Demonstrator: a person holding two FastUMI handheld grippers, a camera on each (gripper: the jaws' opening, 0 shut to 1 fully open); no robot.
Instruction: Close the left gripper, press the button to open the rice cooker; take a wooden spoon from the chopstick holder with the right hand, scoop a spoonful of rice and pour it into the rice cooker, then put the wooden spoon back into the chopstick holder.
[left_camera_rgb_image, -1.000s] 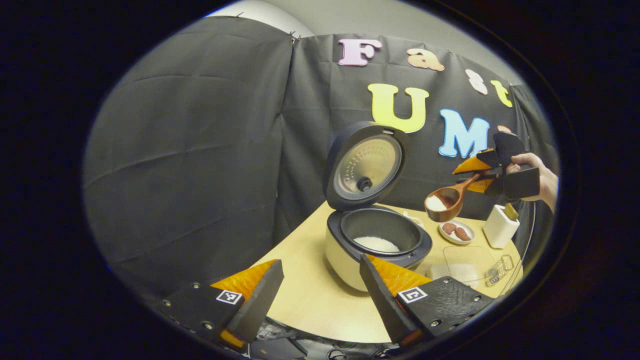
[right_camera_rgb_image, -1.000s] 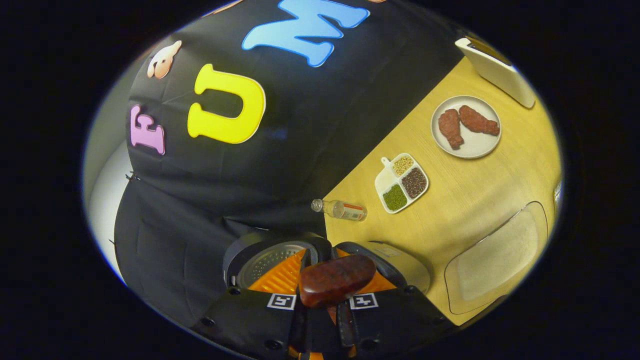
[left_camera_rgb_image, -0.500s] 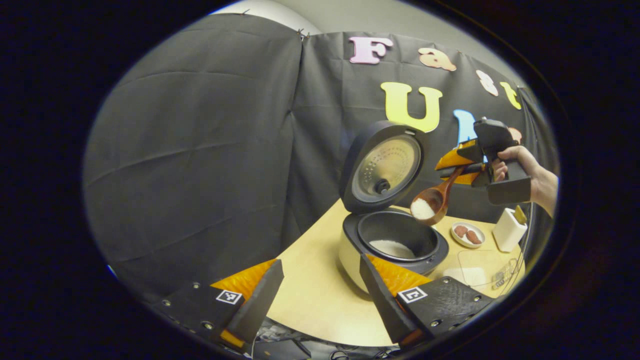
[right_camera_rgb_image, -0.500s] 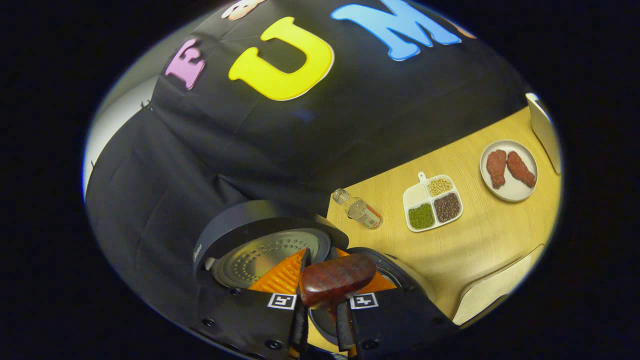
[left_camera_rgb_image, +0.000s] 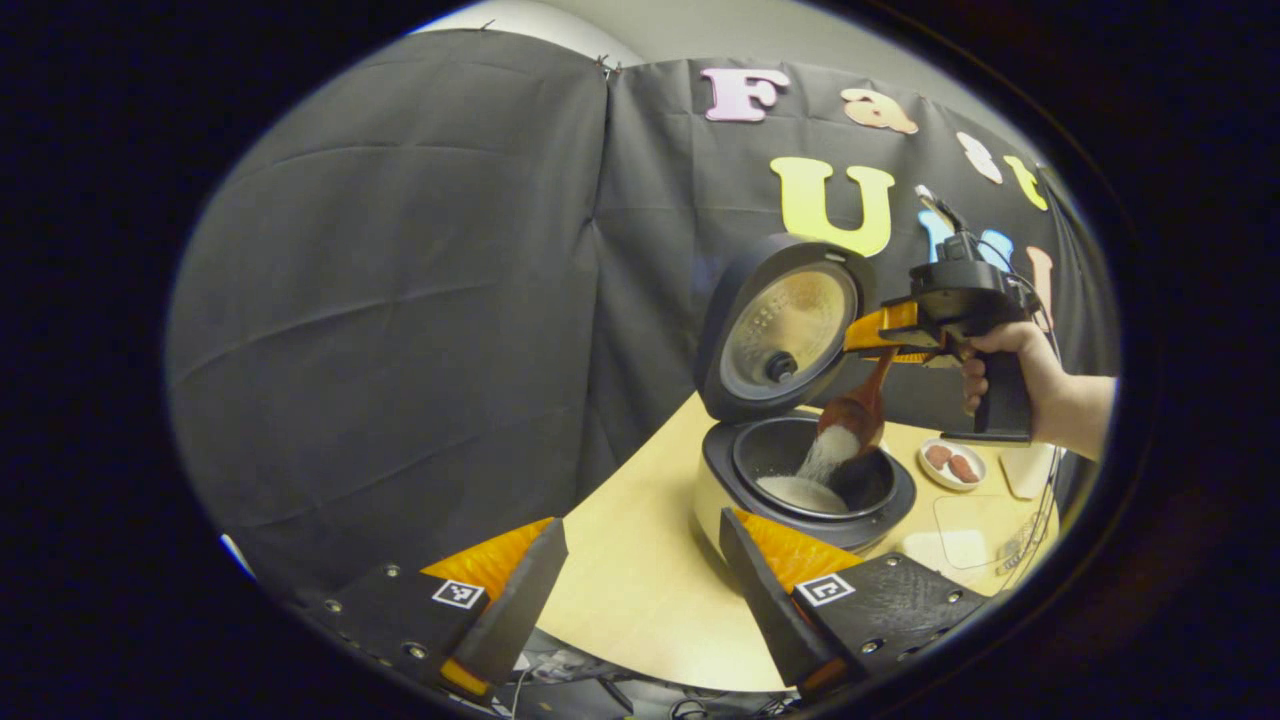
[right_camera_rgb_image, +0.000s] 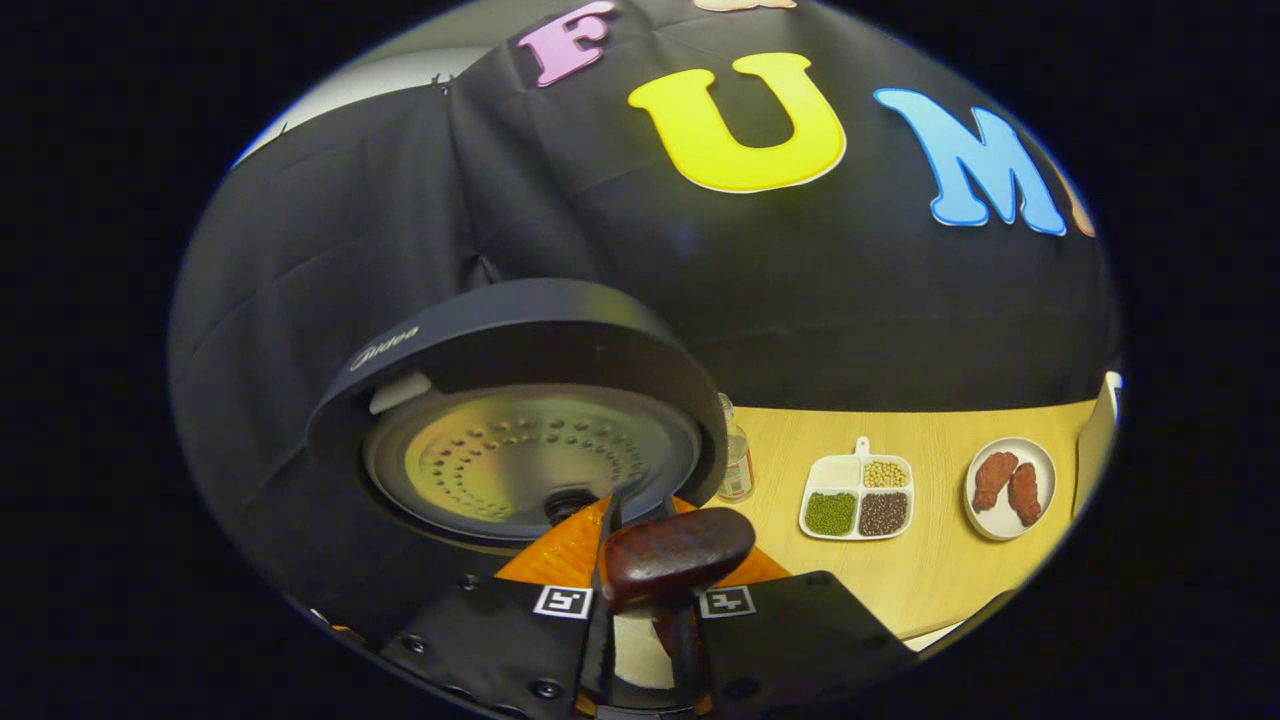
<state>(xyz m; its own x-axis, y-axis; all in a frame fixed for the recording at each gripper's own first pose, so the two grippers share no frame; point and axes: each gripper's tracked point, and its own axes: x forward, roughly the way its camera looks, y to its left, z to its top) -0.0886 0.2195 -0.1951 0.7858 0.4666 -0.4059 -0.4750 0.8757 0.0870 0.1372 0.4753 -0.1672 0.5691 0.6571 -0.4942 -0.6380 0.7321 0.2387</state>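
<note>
Now that the wooden spoon has tipped, where a second ago we held it level, rice streams into the rice cooker mid-worktop. Our right gripper stays clenched on its handle; our left gripper hangs released. Returning the spoon comes next.

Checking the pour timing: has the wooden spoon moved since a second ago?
Yes. In the left gripper view the wooden spoon went from above the plate side down over the rice cooker pot, now tipped and spilling rice.
</note>
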